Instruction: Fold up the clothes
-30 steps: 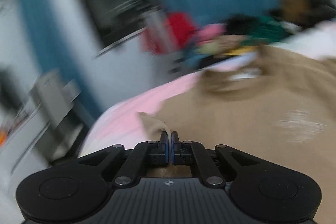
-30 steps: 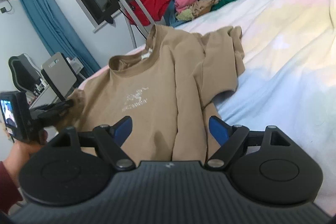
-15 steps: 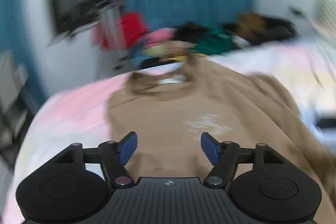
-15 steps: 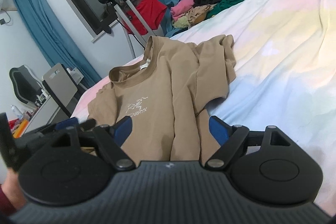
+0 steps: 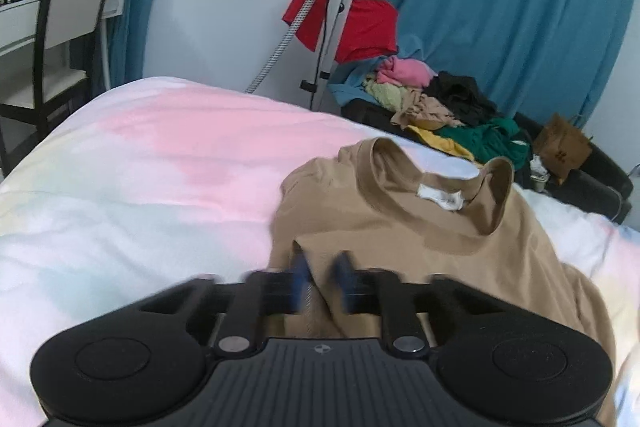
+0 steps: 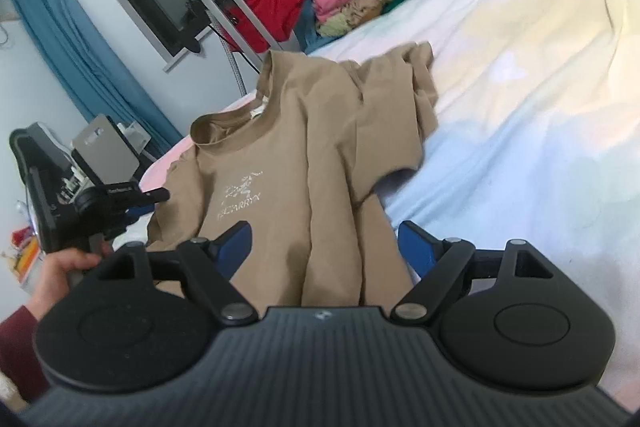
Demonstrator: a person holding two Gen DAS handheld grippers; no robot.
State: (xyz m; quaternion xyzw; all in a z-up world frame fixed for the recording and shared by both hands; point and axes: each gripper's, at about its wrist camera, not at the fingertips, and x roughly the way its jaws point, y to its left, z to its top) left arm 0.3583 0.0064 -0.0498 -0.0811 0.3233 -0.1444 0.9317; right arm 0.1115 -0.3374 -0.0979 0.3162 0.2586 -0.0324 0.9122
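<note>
A tan T-shirt (image 6: 288, 163) with a white chest print lies face up on the bed, its right side and sleeve folded inward. In the left wrist view the shirt (image 5: 420, 239) shows its collar and white label. My left gripper (image 5: 320, 277) sits at the shirt's left edge, its blurred jaws nearly together around a fold of tan cloth. It also shows in the right wrist view (image 6: 136, 203), held by a hand at the shirt's left sleeve. My right gripper (image 6: 326, 247) is open and empty above the shirt's lower part.
The bed (image 6: 520, 107) has a pastel pink, blue and yellow cover. A pile of mixed clothes (image 5: 440, 107) lies beyond its far edge by blue curtains. A stand with a red garment (image 5: 352, 15) and a chair (image 5: 68, 19) stand at the left.
My left gripper let go of the shirt's edge, opened wide, moved over to the shirt's left side, and its jaws have closed in on cloth there. My right gripper stayed open and barely moved.
</note>
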